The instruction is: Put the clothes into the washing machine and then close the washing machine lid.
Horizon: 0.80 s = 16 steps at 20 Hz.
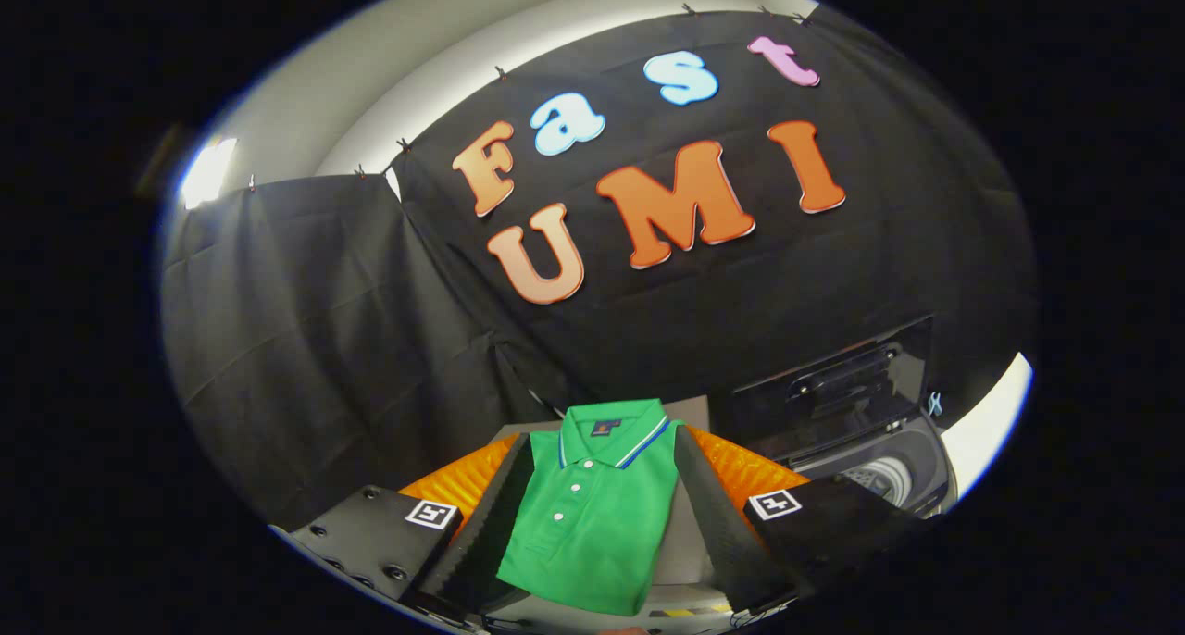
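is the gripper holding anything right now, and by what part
Nothing is held. The gripper is open, its fingers spread either side of the folded green polo shirt without pressing it.

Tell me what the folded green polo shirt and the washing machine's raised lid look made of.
Folded green polo shirt: soft matte knit, likely cotton, judging by its folds, striped collar and white buttons. It lies between the open gripper fingers. Raised dark washing machine lid: glossy, reflective, probably plastic or glass; unclear which.

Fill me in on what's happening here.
A person is holding a handheld gripper over a folded green polo shirt, which lies flat on a grey surface. The fingers are open, one on each side of the shirt, not yet pressing on it. Beyond the fingers, off to one side, stands the washing machine with its lid raised and the drum visible. Nothing is loaded yet.
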Each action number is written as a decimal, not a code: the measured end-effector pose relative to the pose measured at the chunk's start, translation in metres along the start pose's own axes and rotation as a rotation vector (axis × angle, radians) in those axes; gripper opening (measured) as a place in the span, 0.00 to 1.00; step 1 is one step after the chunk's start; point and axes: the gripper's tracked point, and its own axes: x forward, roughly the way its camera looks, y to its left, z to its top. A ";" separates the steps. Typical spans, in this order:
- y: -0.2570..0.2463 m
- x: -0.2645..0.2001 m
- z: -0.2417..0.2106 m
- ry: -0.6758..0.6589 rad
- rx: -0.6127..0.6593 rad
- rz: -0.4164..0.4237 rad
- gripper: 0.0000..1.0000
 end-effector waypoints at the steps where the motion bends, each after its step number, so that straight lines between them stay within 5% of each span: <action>1: 0.007 0.012 -0.015 0.047 -0.013 -0.010 0.98; 7: 0.040 0.081 -0.111 0.311 -0.160 -0.061 0.99; 12: 0.046 0.100 -0.157 0.404 -0.208 -0.086 0.99; 16: 0.044 0.100 -0.161 0.371 -0.361 -0.083 0.97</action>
